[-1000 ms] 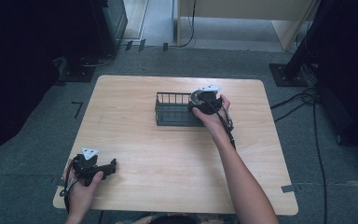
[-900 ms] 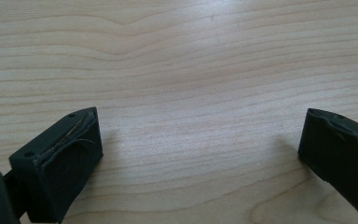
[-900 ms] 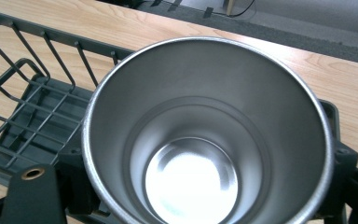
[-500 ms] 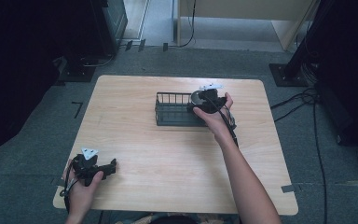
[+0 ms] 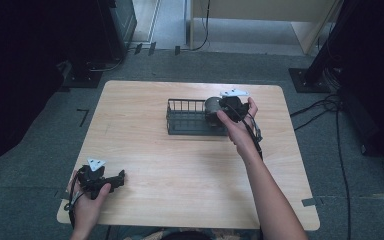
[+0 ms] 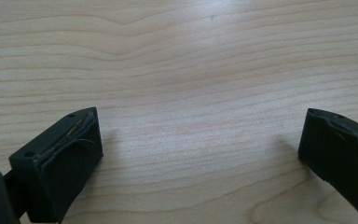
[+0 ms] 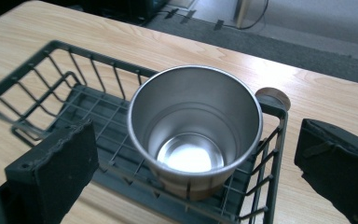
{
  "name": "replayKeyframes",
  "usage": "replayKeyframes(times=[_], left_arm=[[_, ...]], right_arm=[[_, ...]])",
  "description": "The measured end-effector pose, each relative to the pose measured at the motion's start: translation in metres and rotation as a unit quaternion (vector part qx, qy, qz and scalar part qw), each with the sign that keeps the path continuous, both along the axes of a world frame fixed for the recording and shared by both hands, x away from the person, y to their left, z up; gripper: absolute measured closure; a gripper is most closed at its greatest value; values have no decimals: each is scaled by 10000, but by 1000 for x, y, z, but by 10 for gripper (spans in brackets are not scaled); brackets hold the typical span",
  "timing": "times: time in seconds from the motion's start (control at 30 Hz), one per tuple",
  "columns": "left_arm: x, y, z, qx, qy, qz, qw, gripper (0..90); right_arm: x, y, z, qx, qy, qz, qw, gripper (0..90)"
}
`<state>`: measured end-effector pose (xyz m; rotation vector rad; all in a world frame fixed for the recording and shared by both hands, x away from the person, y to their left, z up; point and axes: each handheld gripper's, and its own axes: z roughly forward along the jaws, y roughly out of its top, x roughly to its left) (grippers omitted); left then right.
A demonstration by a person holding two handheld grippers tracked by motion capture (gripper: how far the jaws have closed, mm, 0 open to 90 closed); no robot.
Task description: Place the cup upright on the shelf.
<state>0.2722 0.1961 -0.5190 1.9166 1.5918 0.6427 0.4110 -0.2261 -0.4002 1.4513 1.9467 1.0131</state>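
Stainless, smooth-walled and tapered, the round metal cup [image 7: 195,133] stands upright in the right-hand end of the black wire basket [image 7: 56,100], mouth up, where the ribbed floor keeps it steady. My right gripper [image 7: 193,175] has just opened and hovers above the basket, released, jaws either side of the cup without touching. My left gripper [image 6: 200,154] rests well clear of the basket, jaws wide over bare pale wood-grain table [image 6: 191,60].

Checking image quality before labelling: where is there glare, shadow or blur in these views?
Right gripper view: bright glare on the bottom of the steel cup, near jaws slightly soft. Left gripper view: a pale sheen on the table, soft shadows beside the jaws. High view: room edges very dark, table evenly lit.
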Motion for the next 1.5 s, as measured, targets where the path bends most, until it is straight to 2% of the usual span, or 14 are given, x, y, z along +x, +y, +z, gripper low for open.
replayKeyframes(times=[0.13,0.37,0.57,0.9,1.5], left_arm=[[0,0,0,-3,-5,5,10000,0],[0,0,0,2,0,0,10000,0],[0,0,0,0,-2,3,10000,0],[0,0,0,8,3,-6,10000,0],[0,0,0,7,1,-4,10000,0]], right_arm=[[-10,-5,1,-36,-46,55,10000,0],[-25,-21,1,-67,-103,-6,9999,0],[-41,-37,-5,-29,-116,54,9999,0],[-65,-65,-28,-132,15,-61,9999,0],[-103,-111,-70,59,393,-458,9982,0]])
